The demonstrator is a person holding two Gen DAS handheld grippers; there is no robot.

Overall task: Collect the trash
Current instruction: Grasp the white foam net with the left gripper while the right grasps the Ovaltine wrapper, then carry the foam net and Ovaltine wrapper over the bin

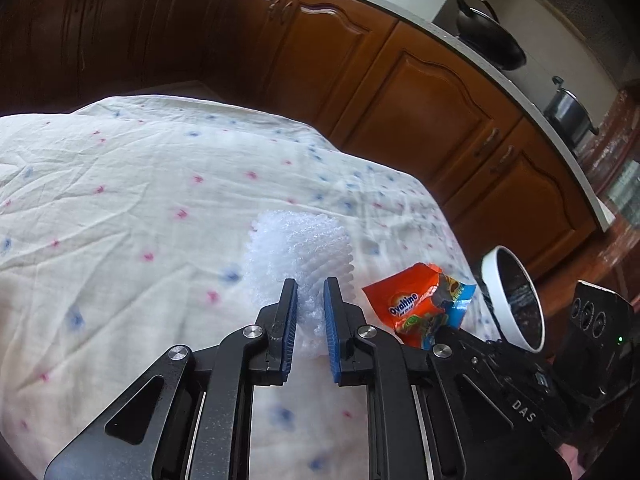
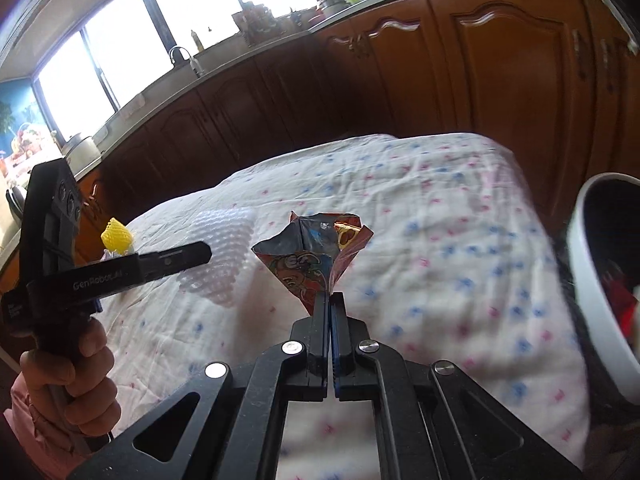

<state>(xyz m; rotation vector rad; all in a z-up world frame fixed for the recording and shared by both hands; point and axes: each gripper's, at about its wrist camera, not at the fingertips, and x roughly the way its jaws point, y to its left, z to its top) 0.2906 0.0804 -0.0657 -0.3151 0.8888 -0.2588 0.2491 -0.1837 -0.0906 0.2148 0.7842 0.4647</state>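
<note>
My left gripper [image 1: 311, 286] is shut on a white foam fruit net [image 1: 298, 246] and holds it over the cloth-covered table [image 1: 120, 200]. The net also shows in the right wrist view [image 2: 222, 254]. My right gripper [image 2: 331, 298] is shut on an orange Ovaltine wrapper [image 2: 316, 254] and holds it above the table. The wrapper also shows in the left wrist view [image 1: 420, 304], beside a white trash bin [image 1: 514, 304] with a dark liner. The bin [image 2: 592, 280] stands at the table's right edge, close to the right gripper, with red trash inside.
A yellow foam net [image 2: 116, 236] lies at the table's far left edge. Brown kitchen cabinets [image 1: 420, 112] stand behind the table. A black pan [image 1: 492, 40] and a pot [image 1: 568, 110] sit on the counter.
</note>
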